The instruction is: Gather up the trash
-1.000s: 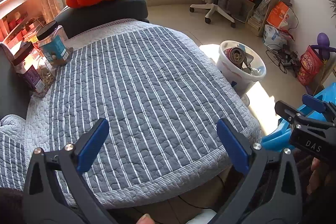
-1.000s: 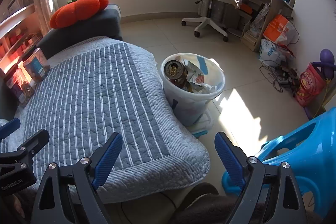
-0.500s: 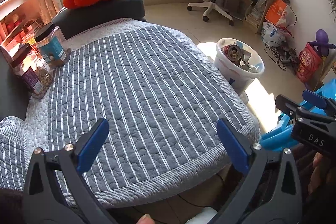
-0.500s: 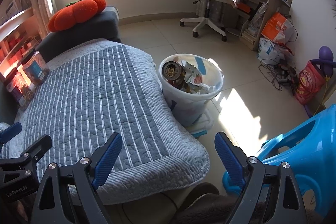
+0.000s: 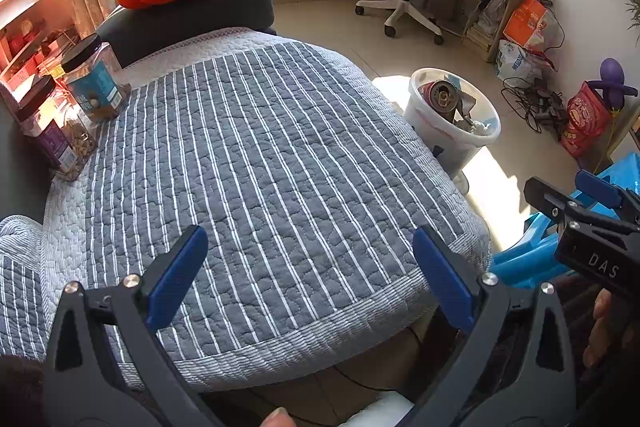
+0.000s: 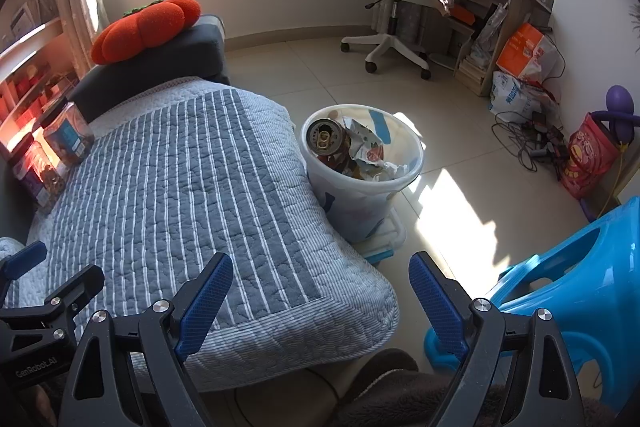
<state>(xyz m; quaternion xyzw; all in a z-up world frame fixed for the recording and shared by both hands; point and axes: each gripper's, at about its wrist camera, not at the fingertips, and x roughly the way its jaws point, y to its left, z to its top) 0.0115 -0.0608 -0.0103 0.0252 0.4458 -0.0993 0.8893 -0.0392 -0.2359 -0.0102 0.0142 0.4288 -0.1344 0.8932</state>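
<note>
Nothing has moved since the earlier frames: both grippers hold over the quilt (image 5: 260, 163).
Left gripper (image 5: 308, 267) and right gripper (image 6: 320, 291) fingers wide, empty; bin (image 6: 400, 187) of trash (image 6: 360, 151) at frame centre, beside the quilt.

Only two markings can really be read. White capitals "DAS" stand on the black body of the right gripper (image 5: 600, 203), at the right edge of the left wrist view. On the black body of the left gripper (image 6: 24, 267), low at the left edge of the right wrist view, small grey lettering reads "GenRobot.AI".

The teal-labelled jar (image 5: 96, 83) and the purple-labelled jar (image 5: 52, 131) at the far left of the quilt carry print too small to read. The same goes for the orange box (image 6: 524, 51), the white bag (image 6: 510, 97) and the red snack bag (image 6: 586, 155) along the right wall.
</note>
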